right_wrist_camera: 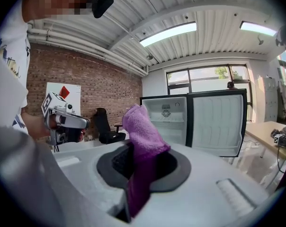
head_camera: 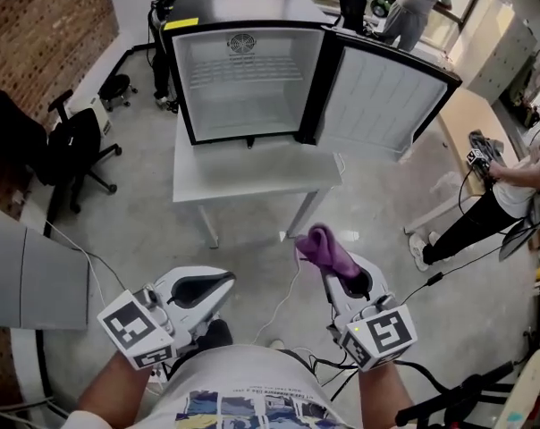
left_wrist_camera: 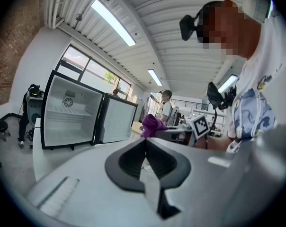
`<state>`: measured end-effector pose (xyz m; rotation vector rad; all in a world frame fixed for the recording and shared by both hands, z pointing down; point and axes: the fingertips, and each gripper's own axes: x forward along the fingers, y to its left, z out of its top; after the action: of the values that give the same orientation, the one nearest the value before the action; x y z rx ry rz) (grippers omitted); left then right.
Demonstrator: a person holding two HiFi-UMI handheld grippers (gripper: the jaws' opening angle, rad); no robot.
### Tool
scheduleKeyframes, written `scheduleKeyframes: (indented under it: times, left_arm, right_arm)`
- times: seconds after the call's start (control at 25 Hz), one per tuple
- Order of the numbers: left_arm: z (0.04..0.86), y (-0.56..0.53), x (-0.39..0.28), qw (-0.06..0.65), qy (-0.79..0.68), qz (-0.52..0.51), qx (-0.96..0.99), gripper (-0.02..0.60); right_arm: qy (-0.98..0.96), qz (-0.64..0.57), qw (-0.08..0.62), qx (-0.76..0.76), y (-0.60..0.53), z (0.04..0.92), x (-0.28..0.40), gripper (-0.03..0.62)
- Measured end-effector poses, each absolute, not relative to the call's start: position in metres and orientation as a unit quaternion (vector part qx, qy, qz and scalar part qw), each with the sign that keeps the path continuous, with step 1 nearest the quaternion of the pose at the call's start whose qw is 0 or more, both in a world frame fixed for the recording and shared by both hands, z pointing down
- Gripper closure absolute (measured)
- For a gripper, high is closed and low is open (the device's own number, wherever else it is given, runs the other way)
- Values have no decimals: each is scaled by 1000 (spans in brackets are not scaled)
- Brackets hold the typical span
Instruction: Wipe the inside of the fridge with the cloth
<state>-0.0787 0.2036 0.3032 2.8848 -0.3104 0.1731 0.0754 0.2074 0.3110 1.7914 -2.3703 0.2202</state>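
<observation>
The cloth (head_camera: 328, 247) is clamped in the right gripper (head_camera: 335, 268); the left gripper (head_camera: 218, 284) is closed on nothing. The open fridge (head_camera: 243, 105), upper centre, is not yet reached, so an approach is judged to be needed first.

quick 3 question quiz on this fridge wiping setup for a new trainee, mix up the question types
1. True or false: the fridge on the white table has its door open.
2. Fill in: the left gripper has its jaws ____ (apart or together).
3. Where is the purple cloth?
A) lying on the table
B) clamped in the jaws of the right gripper
C) clamped in the jaws of the left gripper

Key: 1 true; 2 together, with nothing between them; 3 B.
</observation>
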Motion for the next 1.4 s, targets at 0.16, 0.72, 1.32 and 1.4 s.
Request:
scheduleKeyframes:
  times: [0.16, 0.72, 1.32, 1.4]
  left_arm:
    - [299, 165, -99, 109, -75, 66, 989, 574]
    - [290, 83, -144, 109, -43, 48, 992, 574]
    - [273, -18, -110, 107, -56, 47, 992, 574]
    - [272, -30, -104, 104, -54, 50, 992, 574]
  right_arm:
    - [-776, 93, 71, 620, 160, 312, 56, 542]
    - [-725, 102, 55, 679, 49, 304, 36, 542]
    - [-632, 82, 10, 770, -95, 283, 150, 542]
    - [-624, 77, 6, 777, -115, 280, 161, 542]
